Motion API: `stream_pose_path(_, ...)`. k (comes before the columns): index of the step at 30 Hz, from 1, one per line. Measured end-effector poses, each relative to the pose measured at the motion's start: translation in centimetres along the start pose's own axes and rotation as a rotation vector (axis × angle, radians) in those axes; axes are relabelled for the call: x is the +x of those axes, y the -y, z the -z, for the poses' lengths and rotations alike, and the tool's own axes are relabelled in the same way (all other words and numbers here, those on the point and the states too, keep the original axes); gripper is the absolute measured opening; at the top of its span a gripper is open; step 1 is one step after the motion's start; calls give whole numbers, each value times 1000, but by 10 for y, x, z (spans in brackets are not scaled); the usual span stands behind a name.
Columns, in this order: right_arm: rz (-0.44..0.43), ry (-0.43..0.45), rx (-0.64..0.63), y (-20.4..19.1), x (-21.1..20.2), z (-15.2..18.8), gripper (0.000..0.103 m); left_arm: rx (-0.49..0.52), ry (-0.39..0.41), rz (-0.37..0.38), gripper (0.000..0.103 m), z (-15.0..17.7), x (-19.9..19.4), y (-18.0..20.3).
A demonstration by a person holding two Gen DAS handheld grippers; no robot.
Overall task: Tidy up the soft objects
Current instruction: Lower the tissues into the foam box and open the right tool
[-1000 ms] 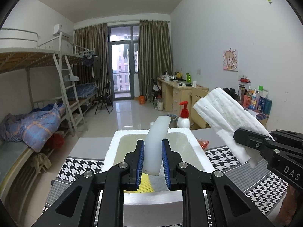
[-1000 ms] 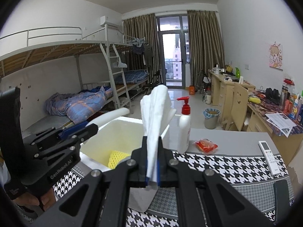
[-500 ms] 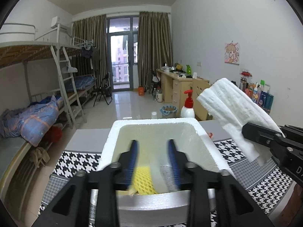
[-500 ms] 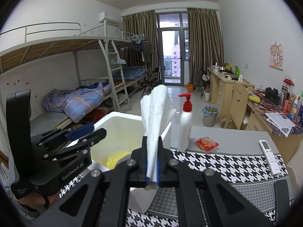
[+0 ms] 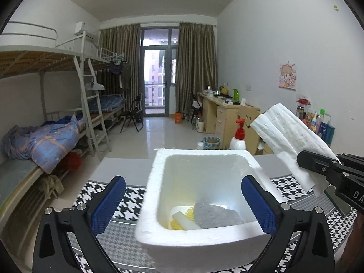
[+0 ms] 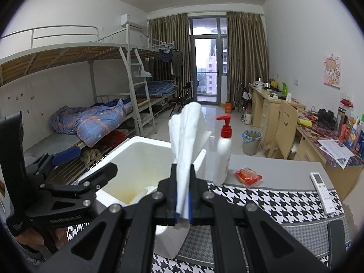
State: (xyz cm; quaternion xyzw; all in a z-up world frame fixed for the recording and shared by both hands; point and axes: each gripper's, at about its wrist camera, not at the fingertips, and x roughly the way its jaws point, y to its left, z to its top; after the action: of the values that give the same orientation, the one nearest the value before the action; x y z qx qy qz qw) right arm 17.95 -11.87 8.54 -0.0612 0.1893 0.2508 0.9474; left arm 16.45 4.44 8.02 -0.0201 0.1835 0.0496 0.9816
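Left wrist view: left gripper (image 5: 183, 202) hangs spread and empty over the foam box (image 5: 157, 182), foam strip (image 5: 185, 221) lying inside at lower centre. Right gripper (image 6: 183, 207) pinches the white cloth (image 6: 186, 136); likely next, carry it over the box and release

Both wrist views over foam box (image 5: 204, 159)

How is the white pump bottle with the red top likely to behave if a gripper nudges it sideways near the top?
The pump bottle stands tall and narrow on the table, so it would probably tip rather than slide. Its smooth plastic side looks slippery for pads. It stands close beside the foam box, which might stop a fall that way.
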Motion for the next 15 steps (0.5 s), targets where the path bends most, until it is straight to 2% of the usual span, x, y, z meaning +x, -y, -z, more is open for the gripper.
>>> stream_pose_path(15, -61, -1, -30, -13, 9, -10, 9, -22, 36, -67, 102, 4, -15, -17)
